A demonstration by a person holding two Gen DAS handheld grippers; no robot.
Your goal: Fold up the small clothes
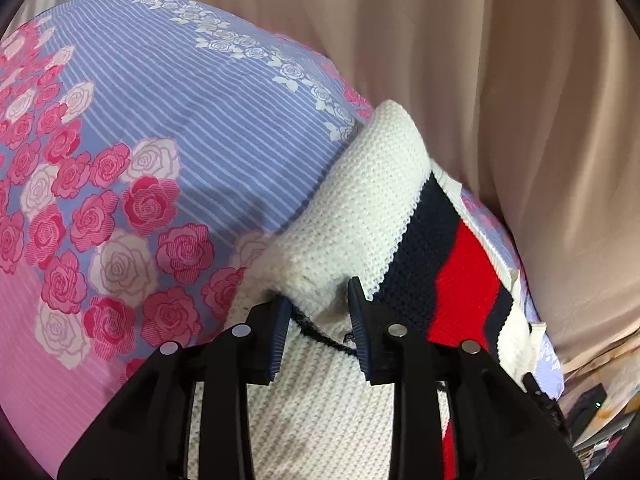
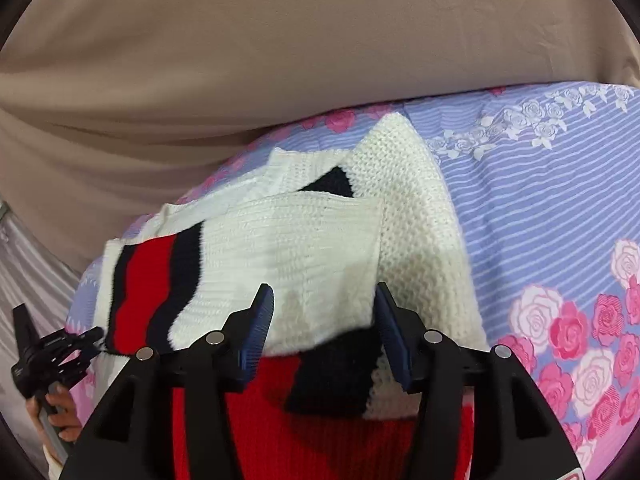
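Observation:
A small white knit sweater with red and navy stripes [image 1: 360,208] lies partly folded on a floral bedsheet [image 1: 168,120]. My left gripper [image 1: 320,300] stands open over its white part, fingers either side of a raised fold, not clamped. In the right wrist view the sweater [image 2: 320,240] shows a folded-over white flap with a red and navy band at left. My right gripper [image 2: 324,308] is open just above the flap's near edge. The left gripper [image 2: 60,352], held by a hand, shows at the sweater's left edge.
The bedsheet [image 2: 540,200] is blue-striped with pink and white roses and spreads to the right of the sweater. A beige curtain [image 2: 280,60] hangs behind the bed; it also shows in the left wrist view [image 1: 520,100]. Dark clutter [image 1: 592,412] sits at lower right.

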